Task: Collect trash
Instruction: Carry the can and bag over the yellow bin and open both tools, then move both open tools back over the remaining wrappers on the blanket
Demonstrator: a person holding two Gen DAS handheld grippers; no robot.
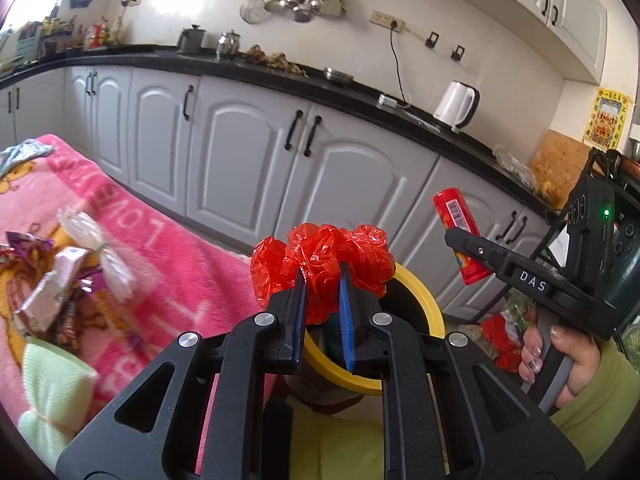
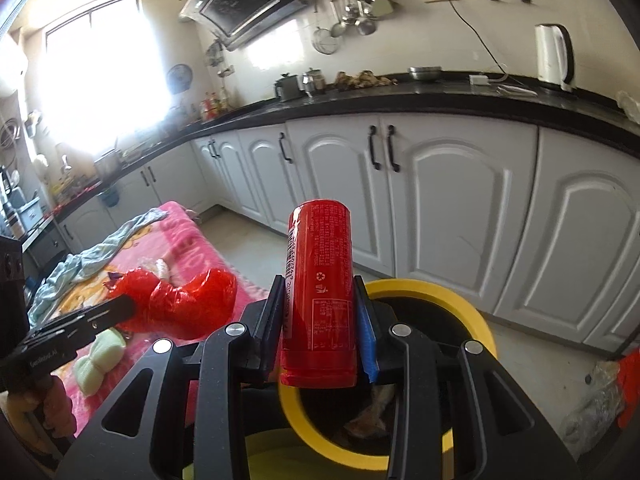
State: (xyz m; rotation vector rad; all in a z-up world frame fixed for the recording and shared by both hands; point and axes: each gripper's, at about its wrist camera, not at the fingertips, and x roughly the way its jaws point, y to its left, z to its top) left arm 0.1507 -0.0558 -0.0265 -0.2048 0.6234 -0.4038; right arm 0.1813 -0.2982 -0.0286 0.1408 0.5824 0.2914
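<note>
My left gripper is shut on a crumpled red plastic bag, held over the near rim of a yellow-rimmed bin. From the right wrist view the same bag hangs at the left gripper's tip, left of the bin. My right gripper is shut on a red can, upright between the pads above the bin's opening. In the left wrist view the can sticks up from the right gripper, which a hand holds.
A pink blanket covers the surface on the left, with several wrappers, a pale green cloth and a light blue cloth on it. White cabinets under a black counter run behind. A red bag lies on the floor right of the bin.
</note>
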